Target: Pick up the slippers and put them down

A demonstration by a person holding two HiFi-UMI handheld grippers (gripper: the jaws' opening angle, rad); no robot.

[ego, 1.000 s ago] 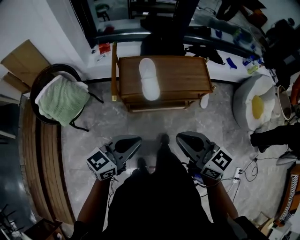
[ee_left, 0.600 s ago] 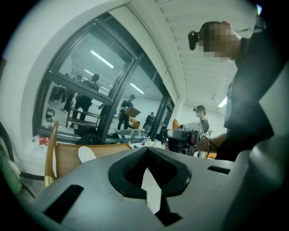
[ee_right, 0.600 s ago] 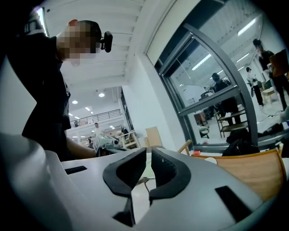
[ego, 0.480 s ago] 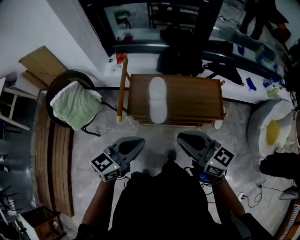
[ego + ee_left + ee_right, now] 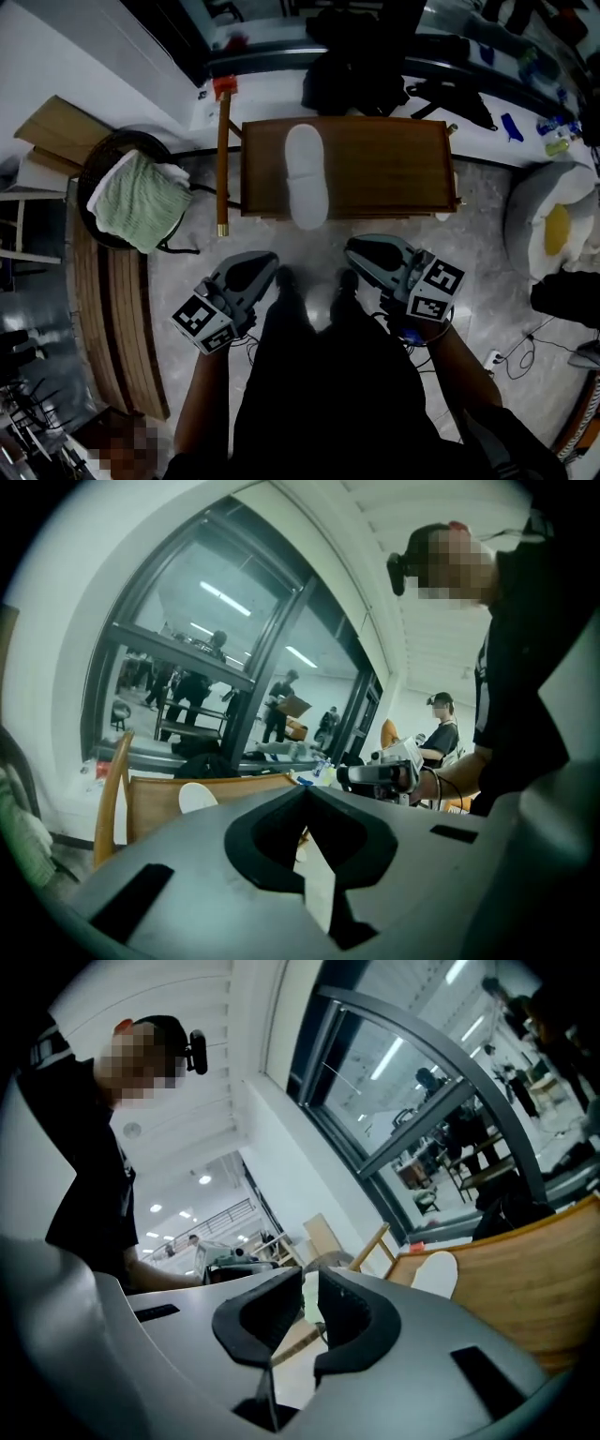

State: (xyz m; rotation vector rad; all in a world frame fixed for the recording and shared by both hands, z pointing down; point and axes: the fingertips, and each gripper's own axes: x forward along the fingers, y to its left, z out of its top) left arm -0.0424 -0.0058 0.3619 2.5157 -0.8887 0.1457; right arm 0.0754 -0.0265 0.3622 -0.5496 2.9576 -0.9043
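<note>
One white slipper (image 5: 307, 175) lies sole up on the low wooden table (image 5: 384, 164), near its left front edge. It shows as a pale oval in the left gripper view (image 5: 197, 797) and the right gripper view (image 5: 433, 1272). My left gripper (image 5: 265, 265) hangs over the floor just short of the table's front, shut and empty (image 5: 305, 791). My right gripper (image 5: 359, 250) is beside it, also short of the table, shut with nothing between its fingers (image 5: 310, 1288). Both point towards the table and neither touches the slipper.
A round chair with a green towel (image 5: 139, 199) stands left of the table, with a wooden pole (image 5: 223, 159) between them. A pale cushion with a yellow patch (image 5: 553, 225) lies at the right. Wooden boards (image 5: 103, 309) run along the left; cables (image 5: 514, 354) lie at the right.
Both grippers have moved forward across the floor and now sit closer to the table's front edge. Both stayed shut and empty. The slipper has not moved on the table.
</note>
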